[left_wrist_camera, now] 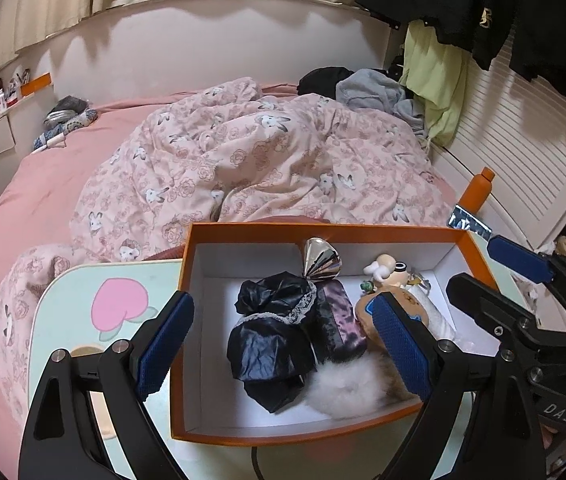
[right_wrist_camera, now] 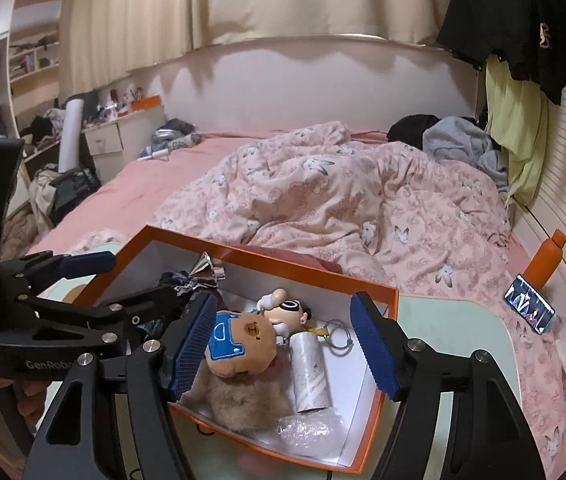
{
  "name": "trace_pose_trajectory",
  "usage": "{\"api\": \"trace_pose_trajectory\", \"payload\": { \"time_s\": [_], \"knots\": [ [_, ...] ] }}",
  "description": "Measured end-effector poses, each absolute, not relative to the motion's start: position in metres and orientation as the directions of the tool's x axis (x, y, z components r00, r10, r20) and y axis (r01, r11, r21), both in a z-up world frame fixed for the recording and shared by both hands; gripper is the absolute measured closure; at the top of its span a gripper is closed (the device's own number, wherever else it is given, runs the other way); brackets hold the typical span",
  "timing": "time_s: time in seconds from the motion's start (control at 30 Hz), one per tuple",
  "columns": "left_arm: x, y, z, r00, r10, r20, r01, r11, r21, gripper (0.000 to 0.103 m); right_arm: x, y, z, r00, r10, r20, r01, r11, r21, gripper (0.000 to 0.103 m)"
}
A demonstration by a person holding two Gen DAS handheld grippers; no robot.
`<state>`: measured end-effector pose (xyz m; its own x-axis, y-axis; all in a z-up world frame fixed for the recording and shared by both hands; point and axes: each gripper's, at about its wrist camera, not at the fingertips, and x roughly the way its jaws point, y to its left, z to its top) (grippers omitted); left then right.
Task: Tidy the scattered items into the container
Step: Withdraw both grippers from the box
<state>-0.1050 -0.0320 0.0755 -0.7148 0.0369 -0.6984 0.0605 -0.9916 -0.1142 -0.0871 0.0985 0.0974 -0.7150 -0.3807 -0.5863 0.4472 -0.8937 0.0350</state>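
Note:
An orange box (left_wrist_camera: 187,320) (right_wrist_camera: 387,300) with a white inside stands on a pale green table (left_wrist_camera: 67,300) (right_wrist_camera: 455,332). In it lie a black satin bag (left_wrist_camera: 271,340), a purple pouch (left_wrist_camera: 339,320), a silver cone (left_wrist_camera: 321,258) (right_wrist_camera: 205,266), a white fluffy ball (left_wrist_camera: 347,390), a bear plush in blue overalls (right_wrist_camera: 243,340), a cartoon figure keychain (right_wrist_camera: 287,306), a white roll (right_wrist_camera: 309,372) and bubble wrap (right_wrist_camera: 309,426). My left gripper (left_wrist_camera: 283,344) (right_wrist_camera: 123,280) hangs open over the box's left half. My right gripper (right_wrist_camera: 285,344) (left_wrist_camera: 497,280) hangs open above the bear plush, holding nothing.
Behind the table is a bed with a crumpled pink floral duvet (left_wrist_camera: 251,160) (right_wrist_camera: 363,208). An orange bottle (left_wrist_camera: 479,190) (right_wrist_camera: 545,260) and a propped phone (right_wrist_camera: 529,308) stand at the right by a white slatted wall (left_wrist_camera: 531,152). Dark clothes (left_wrist_camera: 483,8) hang above.

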Motion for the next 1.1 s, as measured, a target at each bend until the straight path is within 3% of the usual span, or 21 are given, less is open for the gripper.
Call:
{"api": "trace_pose_trajectory", "payload": {
  "time_s": [0.53, 0.9, 1.1],
  "knots": [
    [-0.04, -0.02, 0.104, -0.787, 0.053, -0.614, 0.01, -0.995, -0.099, 0.012, -0.03, 0.11, 0.12, -0.736, -0.429, -0.524, 0.476, -0.878, 0.05, 0.033],
    [0.008, -0.008, 0.061, -0.749, 0.032, -0.662, 0.022, -0.997, -0.074, 0.012, 0.005, 0.113, 0.077, -0.692, -0.393, -0.605, 0.468, -0.883, 0.038, 0.033],
    [0.001, -0.007, 0.013, -0.673, -0.01, -0.74, 0.083, -0.995, -0.062, 0.012, -0.001, 0.117, 0.021, -0.611, -0.334, -0.717, 0.421, -0.905, 0.063, 0.033]
  ]
}}
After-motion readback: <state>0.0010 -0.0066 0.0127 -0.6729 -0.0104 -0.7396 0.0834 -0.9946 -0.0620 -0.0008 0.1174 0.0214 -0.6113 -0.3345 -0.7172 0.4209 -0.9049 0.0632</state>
